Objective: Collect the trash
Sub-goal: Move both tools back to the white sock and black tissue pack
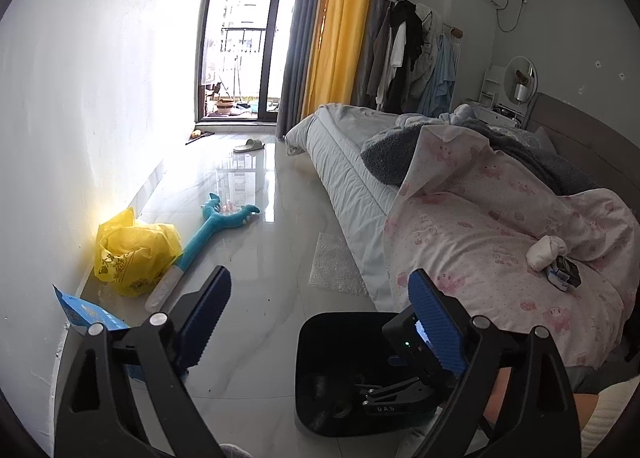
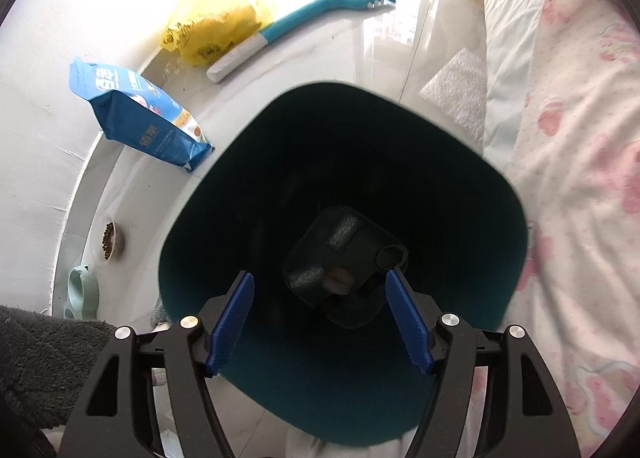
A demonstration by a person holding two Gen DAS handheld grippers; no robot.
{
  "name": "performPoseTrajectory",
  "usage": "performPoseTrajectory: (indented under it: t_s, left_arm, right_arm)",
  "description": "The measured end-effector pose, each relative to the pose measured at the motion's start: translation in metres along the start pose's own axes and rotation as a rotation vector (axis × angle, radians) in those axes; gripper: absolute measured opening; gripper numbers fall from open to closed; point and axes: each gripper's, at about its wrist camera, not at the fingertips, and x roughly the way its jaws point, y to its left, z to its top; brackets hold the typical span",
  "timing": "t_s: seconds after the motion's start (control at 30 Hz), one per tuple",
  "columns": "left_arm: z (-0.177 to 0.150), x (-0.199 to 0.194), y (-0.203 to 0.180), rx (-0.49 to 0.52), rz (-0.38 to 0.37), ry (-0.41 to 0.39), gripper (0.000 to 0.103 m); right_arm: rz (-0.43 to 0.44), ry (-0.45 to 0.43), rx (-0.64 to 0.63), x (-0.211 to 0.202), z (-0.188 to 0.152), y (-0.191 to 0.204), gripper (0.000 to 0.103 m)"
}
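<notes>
A black trash bin (image 1: 320, 342) stands on the floor beside the bed. My right gripper (image 2: 319, 281) points down into the bin (image 2: 192, 193), open, with nothing between its blue pads. Dark pieces of trash (image 2: 344, 258) lie at the bin's bottom, below the pads. My left gripper (image 1: 318, 278) hangs open and bare over the floor, left of the bin. A sheet of bubble wrap (image 1: 336, 266) lies on the floor by the bed's edge. On the pink quilt rest a white crumpled wad (image 1: 546, 252) and a dark packet (image 1: 564, 276).
A yellow plastic bag (image 1: 132, 254), a blue pet-food bag (image 2: 140, 113) and a teal plush toy (image 1: 216, 225) lie along the white wall. A food bowl (image 2: 108, 244) and a green bowl (image 2: 82, 292) sit near it. The bed (image 1: 360, 185) fills the right side.
</notes>
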Motion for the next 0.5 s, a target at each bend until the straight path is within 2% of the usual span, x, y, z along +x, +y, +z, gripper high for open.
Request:
performPoseTrajectory:
  t_s: [0.27,0.5]
  left_arm:
    - [0.016,0.004,-0.023,-0.01,-0.015,-0.036,0.097]
    - [0.021,0.014,-0.044,-0.013,-0.071,-0.018,0.097]
  right_arm:
    - [0.055,-0.153,-0.033,-0.051,-0.005,-0.007,0.075]
    - [0.084,-0.288,-0.072,-0.1,-0.014,-0.016,0.075]
